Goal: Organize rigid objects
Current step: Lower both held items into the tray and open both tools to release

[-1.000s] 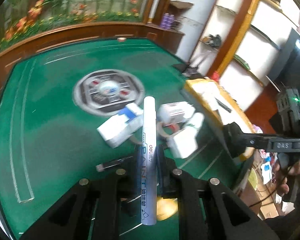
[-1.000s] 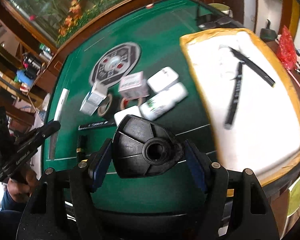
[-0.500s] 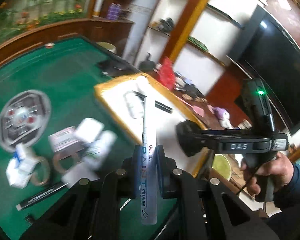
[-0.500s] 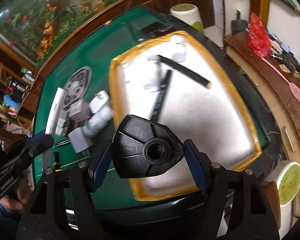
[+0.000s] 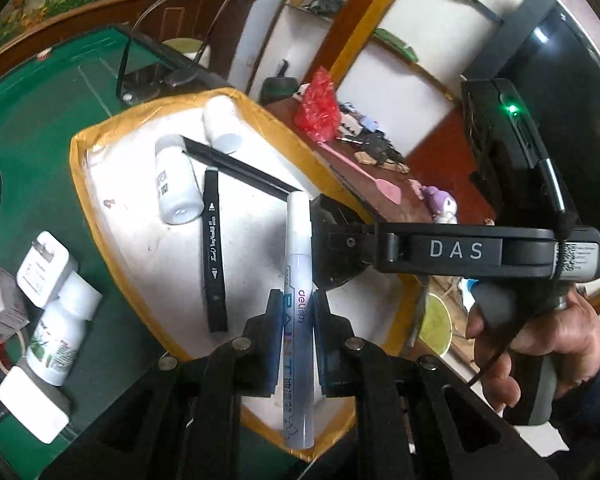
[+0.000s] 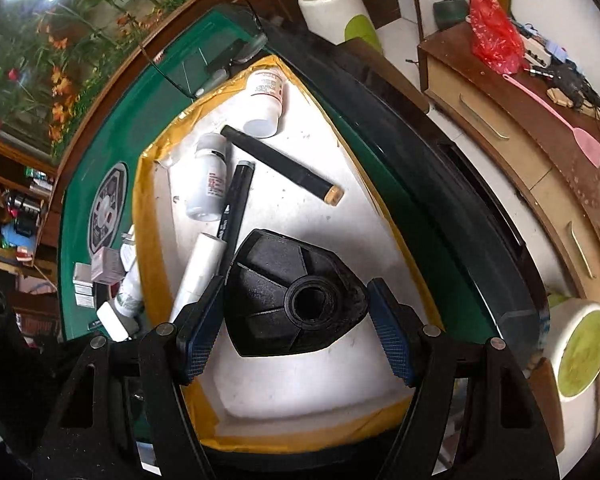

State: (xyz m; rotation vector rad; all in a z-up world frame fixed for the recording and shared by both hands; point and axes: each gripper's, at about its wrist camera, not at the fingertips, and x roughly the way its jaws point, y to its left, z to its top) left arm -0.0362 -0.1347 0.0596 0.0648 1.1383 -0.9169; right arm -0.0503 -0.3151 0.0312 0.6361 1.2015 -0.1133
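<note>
left wrist view: your left gripper is clamped on the white paint marker, which stands upright between the blue pads and pokes out ahead of the fingertips. below and ahead of it lies the white tray with the yellow rim. in that tray, ahead and to the left of the marker, you have 2 white bottles lying on their sides, a black marker pen and a long black stick. further left, outside the tray on the green table, sit another white bottle and some small boxes.

right wrist view: your right gripper grips the black faceted piece with a round hole, both blue pads pressed on its sides. it hangs over the near half of the tray. just left of your left-hand pad, the paint marker shows again over the tray. your right hand is on the handle in the left wrist view.
</note>
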